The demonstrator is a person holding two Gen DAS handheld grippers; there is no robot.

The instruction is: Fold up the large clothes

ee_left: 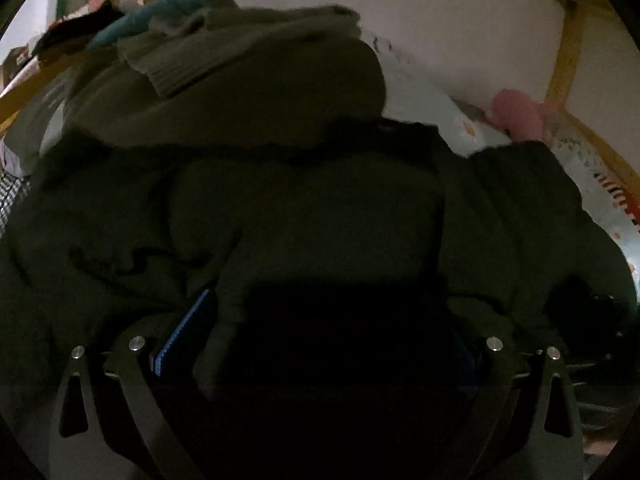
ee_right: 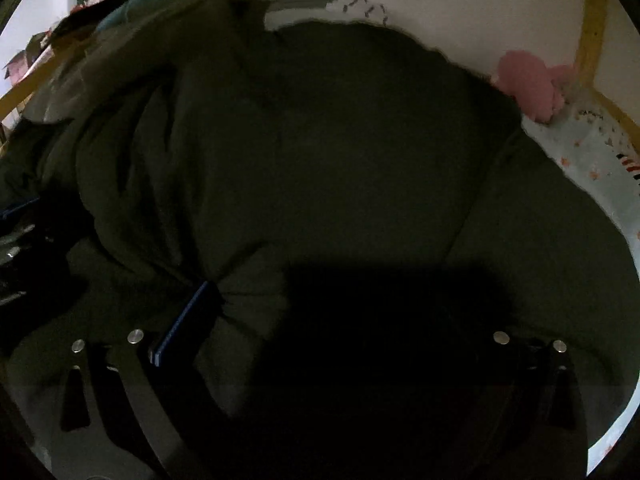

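Both grippers, left (ee_left: 320,332) and right (ee_right: 320,320), sit buried in dark padded coat (ee_right: 340,152); grip unclear. Bulky, soft, springy. Best taken by hem near pink toy (ee_right: 528,84).

Dark olive-green jacket (ee_right: 340,152). Pale blue sheet (ee_right: 592,160) with small orange prints beside it. Pink plush (ee_right: 528,80) beyond, yellow wooden frame (ee_right: 592,28).

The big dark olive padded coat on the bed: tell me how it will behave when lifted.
The dark olive padded coat looks puffy and deeply creased, so it is probably floppy and will sag from any grip point. Its bulk covers most of the patterned bedsheet, so it is likely heavy-ish and awkward. Fabric bunches at the right claw, suggesting it compresses easily.
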